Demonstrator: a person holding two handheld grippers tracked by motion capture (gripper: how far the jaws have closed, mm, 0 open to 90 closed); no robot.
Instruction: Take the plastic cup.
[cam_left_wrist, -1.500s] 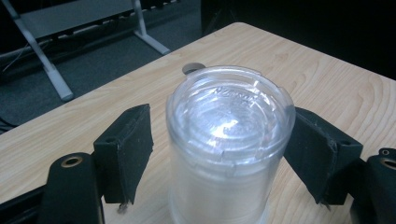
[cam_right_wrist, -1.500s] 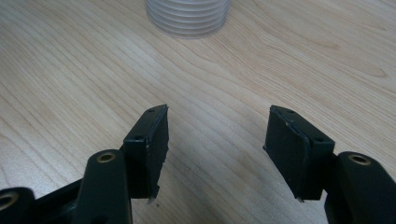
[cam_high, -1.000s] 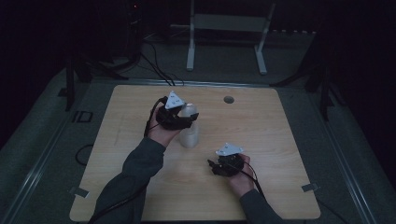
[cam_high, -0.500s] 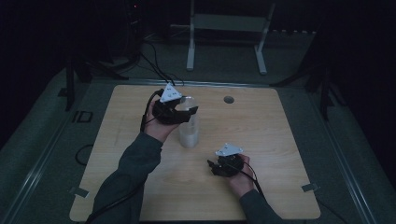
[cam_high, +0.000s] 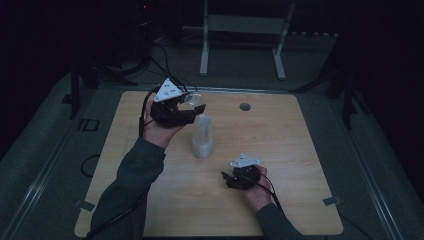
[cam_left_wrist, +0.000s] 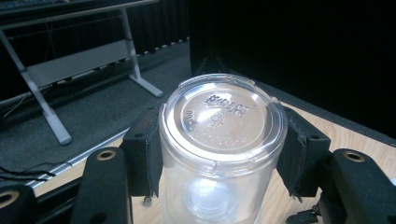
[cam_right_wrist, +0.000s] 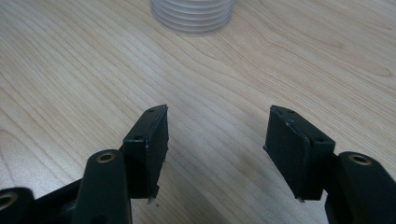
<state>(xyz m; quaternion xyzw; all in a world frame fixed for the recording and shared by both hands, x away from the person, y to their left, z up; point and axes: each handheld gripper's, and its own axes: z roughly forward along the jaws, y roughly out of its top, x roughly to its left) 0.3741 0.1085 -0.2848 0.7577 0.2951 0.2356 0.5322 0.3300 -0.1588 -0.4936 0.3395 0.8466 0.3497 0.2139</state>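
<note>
- High view: my left gripper (cam_high: 186, 106) pinches a clear cup (cam_high: 194, 99) near the table's (cam_high: 300, 150) far edge, over the cup stack (cam_high: 202, 137).
- My jaws were just closing, and the cup is higher than before.
- My right gripper (cam_right_wrist: 215, 140) is spread over bare wood.

clear glossy plastic cup (cam_left_wrist: 219, 149), wood-grain table (cam_right_wrist: 70, 70) – matt

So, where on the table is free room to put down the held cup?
The table's right half is bare, from the round hole to the right edge. The front left corner is bare too. It is crowded around the cup stack and the right gripper.
</note>
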